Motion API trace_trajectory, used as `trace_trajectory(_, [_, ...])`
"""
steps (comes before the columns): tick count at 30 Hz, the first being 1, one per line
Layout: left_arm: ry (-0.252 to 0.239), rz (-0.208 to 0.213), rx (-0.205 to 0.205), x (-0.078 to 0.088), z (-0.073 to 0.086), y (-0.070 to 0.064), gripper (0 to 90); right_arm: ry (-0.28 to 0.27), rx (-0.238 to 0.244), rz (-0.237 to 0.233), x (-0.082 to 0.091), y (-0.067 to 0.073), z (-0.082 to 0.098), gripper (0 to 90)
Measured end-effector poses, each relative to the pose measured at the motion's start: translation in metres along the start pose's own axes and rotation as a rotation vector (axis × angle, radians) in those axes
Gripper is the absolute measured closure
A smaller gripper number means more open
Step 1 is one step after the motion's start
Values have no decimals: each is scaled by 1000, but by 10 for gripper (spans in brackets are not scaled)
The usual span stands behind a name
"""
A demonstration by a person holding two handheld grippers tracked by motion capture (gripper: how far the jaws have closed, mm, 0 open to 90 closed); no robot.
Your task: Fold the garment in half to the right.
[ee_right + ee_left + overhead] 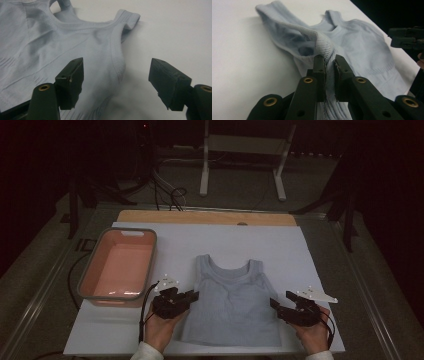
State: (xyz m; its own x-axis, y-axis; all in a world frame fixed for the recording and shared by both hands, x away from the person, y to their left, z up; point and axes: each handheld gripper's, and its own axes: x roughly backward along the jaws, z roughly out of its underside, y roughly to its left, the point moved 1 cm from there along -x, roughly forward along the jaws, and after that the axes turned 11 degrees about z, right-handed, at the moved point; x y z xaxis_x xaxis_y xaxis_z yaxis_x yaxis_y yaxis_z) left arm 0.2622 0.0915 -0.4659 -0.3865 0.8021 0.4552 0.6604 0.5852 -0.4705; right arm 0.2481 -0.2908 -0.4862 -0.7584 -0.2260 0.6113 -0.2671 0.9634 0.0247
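Left gripper [329, 65] pinches the vest [231, 300] by its ribbed side edge, lifting a fold off the white board [300, 250]. Pale blue, thin and stretchy, lying flat between our hands, it should prove light and floppy, so we'd take hems or straps. Right gripper [116, 80] stands spread over the far armhole, touching nothing.

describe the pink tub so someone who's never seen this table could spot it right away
Start at the white board covering the table, then go to its left edge. There, left of the pale blue tank top and beyond the left gripper, sits the pink tub: a rectangular basin with a grey rim, the one raised, coloured container.
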Motion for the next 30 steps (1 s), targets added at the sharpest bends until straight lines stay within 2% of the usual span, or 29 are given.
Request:
trace_trajectory(18, [9,67,-45,-22,-18,-23,823,-9,5,0,0,0,0,268])
trace_trajectory(30, [29,111,-75,-45,-29,-41,822,-6,13,1,0,0,1,271])
